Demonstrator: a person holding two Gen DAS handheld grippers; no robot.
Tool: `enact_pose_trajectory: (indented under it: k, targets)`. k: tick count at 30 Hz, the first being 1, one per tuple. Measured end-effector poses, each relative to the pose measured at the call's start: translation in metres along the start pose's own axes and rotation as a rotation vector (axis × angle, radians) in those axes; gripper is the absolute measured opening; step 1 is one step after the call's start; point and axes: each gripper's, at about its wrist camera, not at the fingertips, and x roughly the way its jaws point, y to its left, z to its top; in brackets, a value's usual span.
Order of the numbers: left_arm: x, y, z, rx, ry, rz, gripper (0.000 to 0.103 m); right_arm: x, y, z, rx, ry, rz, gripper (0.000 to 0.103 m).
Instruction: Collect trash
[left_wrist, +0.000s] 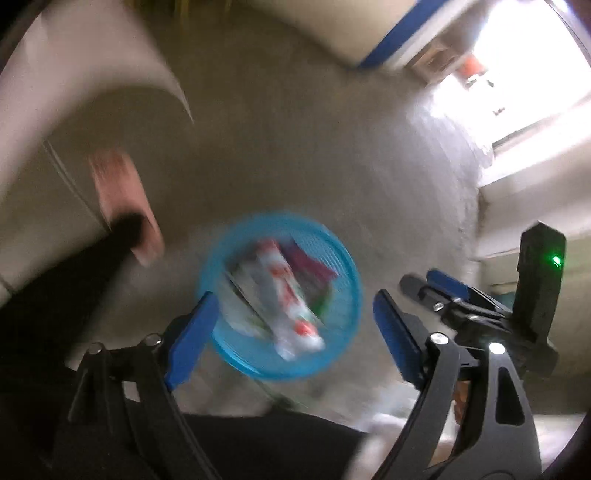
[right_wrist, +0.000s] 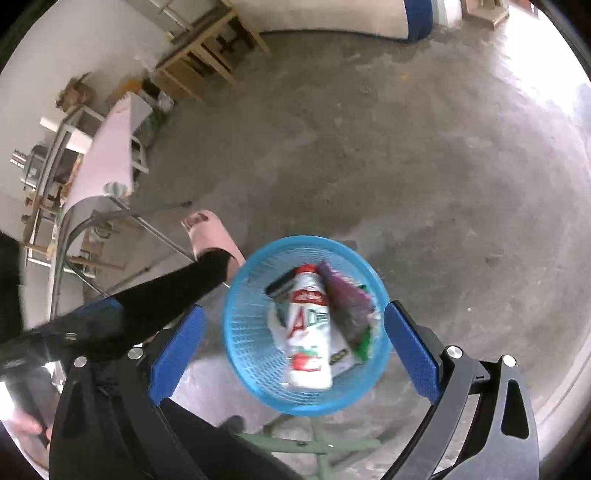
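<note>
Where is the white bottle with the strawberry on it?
In the right wrist view, the white bottle lies inside the blue basket on the floor, beside a purple wrapper.

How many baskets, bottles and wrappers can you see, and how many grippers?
Blue basket: 1
White bottle: 1
Purple wrapper: 1
Other packets under them: cannot count
Grippers: 2, left gripper and right gripper, both open and empty
Total: 5
</note>
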Motion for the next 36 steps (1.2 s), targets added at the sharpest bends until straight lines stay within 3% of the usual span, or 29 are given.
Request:
enact_pose_trajectory:
  k: [2,4,10,12,15,20,25,29,34,36]
  targets:
    - [-0.019,-0.002,-0.006,0.063,-0.073,0.038,0.084,-0.004,0.019,-0.014,0.002,-0.043,-0.062,0.094]
    - [-0.032,-0.002,-0.006,0.188,-0.118,0.039,0.084,-0.005,0.032,-0.026,0.014,-0.066,-0.075,0.094]
    - [-0.036,0.007,0.003,0.407,-0.127,0.121,0.085,-0.008,0.066,-0.048,0.004,-0.136,-0.195,0.094]
    - [-0.039,0.015,0.001,0.410,-0.126,0.114,0.085,-0.013,0.075,-0.050,0.028,-0.194,-0.244,0.094]
    - [-0.052,0.028,-0.008,0.438,-0.141,0.035,0.085,-0.026,0.092,-0.058,0.029,-0.341,-0.342,0.094]
    - [-0.075,0.041,-0.008,0.576,-0.207,0.015,0.087,-0.022,0.120,-0.067,-0.094,-0.339,-0.423,0.094]
    - [-0.108,0.058,-0.005,0.564,-0.256,-0.135,0.092,-0.015,0.133,-0.069,-0.128,-0.293,-0.504,0.094]
    - [-0.111,0.073,-0.004,0.556,-0.284,-0.090,0.092,-0.018,0.141,-0.070,-0.162,-0.289,-0.539,0.094]
    - [-0.102,0.083,-0.003,0.546,-0.273,-0.136,0.092,-0.026,0.146,-0.075,-0.188,-0.324,-0.548,0.094]
    - [-0.102,0.082,-0.008,0.573,-0.297,-0.119,0.092,-0.029,0.146,-0.076,-0.187,-0.331,-0.552,0.094]
